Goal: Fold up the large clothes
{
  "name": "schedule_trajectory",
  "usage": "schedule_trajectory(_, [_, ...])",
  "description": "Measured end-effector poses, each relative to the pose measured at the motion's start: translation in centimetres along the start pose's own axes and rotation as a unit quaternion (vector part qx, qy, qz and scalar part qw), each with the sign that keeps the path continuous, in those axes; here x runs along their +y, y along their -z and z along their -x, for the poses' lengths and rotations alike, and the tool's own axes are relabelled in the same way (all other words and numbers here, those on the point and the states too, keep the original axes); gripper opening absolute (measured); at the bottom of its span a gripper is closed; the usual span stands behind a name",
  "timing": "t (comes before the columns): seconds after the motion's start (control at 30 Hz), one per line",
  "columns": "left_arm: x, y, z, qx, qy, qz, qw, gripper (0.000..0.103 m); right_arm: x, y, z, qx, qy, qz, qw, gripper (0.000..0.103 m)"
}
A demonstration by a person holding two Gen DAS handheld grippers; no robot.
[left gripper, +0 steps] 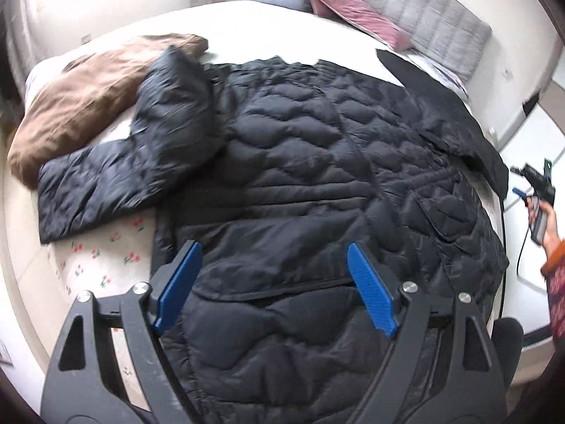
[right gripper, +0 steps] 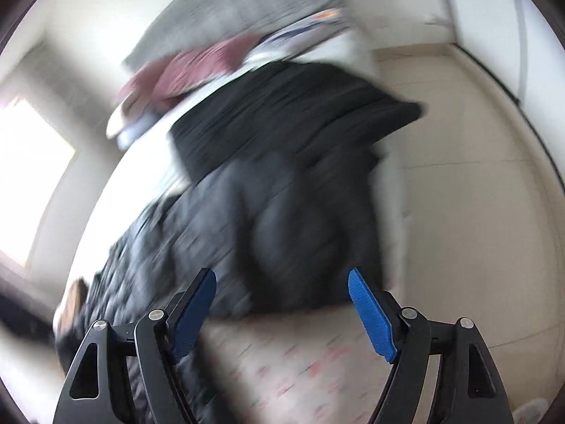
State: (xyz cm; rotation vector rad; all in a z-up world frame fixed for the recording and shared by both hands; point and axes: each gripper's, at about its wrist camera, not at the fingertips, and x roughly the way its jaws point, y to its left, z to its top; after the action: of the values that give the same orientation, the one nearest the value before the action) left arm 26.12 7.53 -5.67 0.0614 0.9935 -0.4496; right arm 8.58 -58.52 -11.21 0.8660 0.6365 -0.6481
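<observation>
The wide bed (left gripper: 282, 31) with its pale sheet, plain at the top and printed with small red flowers at lower left, fills most of the left wrist view. Spread across its middle lies the black quilted puffer jacket (left gripper: 317, 162), the largest thing on it, reaching from the upper centre of the frame down under the camera. One sleeve (left gripper: 116, 176) is bent across the left side, and the right edge hangs near the bed's border. The shell is glossy, stitched in wavy puffed channels, with a pocket flap at right and a seam line at lower centre.

It looks light but bulky: soft and springy, likely to puff back after a fold, and its smooth nylon could slip from the pads. I would take it at a hem, cuff or seam, where the fabric is thinner and flatter.

A brown crumpled garment (left gripper: 81, 99) sits at upper left, partly beneath the sleeve; pink quilted clothing (left gripper: 353, 7) and a grey padded headboard (left gripper: 434, 17) lie along the top.

The left gripper (left gripper: 273, 286) hovers over the jacket's lower part, its blue pads spread wide with nothing pinched. The right gripper (right gripper: 282, 314), in a heavily blurred view, also stands apart and empty, above the flowered sheet just below the jacket.
</observation>
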Motion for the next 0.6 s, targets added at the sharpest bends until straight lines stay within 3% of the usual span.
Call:
schedule_trajectory(0.13, [-1.7,-0.6,-0.1,0.004,0.002,-0.009,1.0000,0.085,-3.4,-1.9,-1.9,0.006,0.010,-0.033,0.999,0.079])
schedule_trajectory(0.27, [-3.8,-1.5,-0.8,0.008,0.026,-0.006,0.9996,0.085,-5.6,-1.7,-4.4,0.034,-0.052,-0.077,0.995,0.079])
schedule_trajectory(0.43, [-6.5,-2.7,-2.8,0.030,0.038,-0.010,0.9988,0.085,-5.3,-0.6,-6.2,0.061,-0.108,-0.074,0.990,0.077])
schedule_trajectory(0.47, [-7.1,-3.0,-3.1,0.031,0.042,-0.012,0.9986,0.085,-4.6,-0.5,-6.1,0.064,-0.120,-0.060,0.989,0.069])
schedule_trajectory(0.5, [-7.7,-3.2,-3.4,0.033,0.046,-0.015,0.9983,0.085,-3.6,-0.5,-5.7,0.066,-0.131,-0.037,0.989,0.035])
schedule_trajectory(0.53, [-8.0,-3.3,-3.4,0.034,0.048,-0.018,0.9981,0.085,-2.8,-0.6,-5.0,0.065,-0.126,-0.013,0.990,0.011])
schedule_trajectory(0.6, [-8.8,-3.5,-3.7,0.034,0.052,-0.030,0.9976,0.085,-0.8,-1.1,-2.8,0.037,-0.099,0.039,0.994,0.010])
